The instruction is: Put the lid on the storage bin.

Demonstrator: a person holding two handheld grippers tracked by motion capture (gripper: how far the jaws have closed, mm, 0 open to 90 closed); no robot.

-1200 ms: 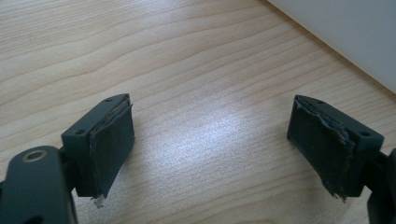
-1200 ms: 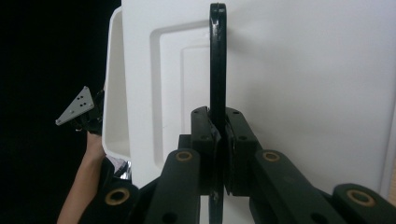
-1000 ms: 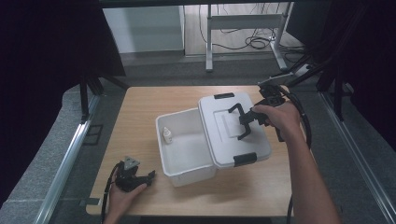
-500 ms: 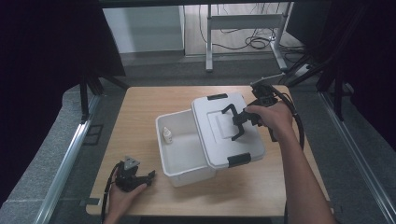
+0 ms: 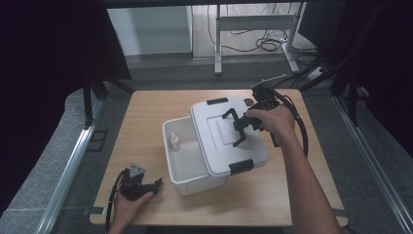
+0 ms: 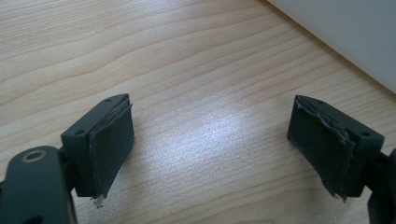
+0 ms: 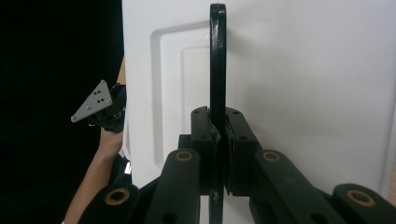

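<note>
A white storage box (image 5: 199, 186) stands on the wooden table (image 5: 141, 117), with a small white bottle (image 5: 174, 142) inside at its left. The white lid (image 5: 214, 141) lies tilted over the box's right part and leaves the left part uncovered. My right gripper (image 5: 242, 127) is shut on the lid's black handle (image 5: 233, 117). In the right gripper view the pads clamp the thin handle (image 7: 217, 56) edge-on in front of the lid (image 7: 303, 84). My left gripper (image 5: 155, 184) rests on the table at the front left, jaws open with bare wood between the pads (image 6: 109, 140).
The box's white wall (image 6: 345, 32) shows at the top right of the left gripper view. Black clips sit on the lid's near (image 5: 240, 166) and far (image 5: 217, 101) ends. A metal rail (image 5: 68, 165) runs along the table's left side, and cables lie on the floor behind.
My right gripper has carried the lid leftward by its handle, so it now covers more of the box. The left gripper has stayed in place.
</note>
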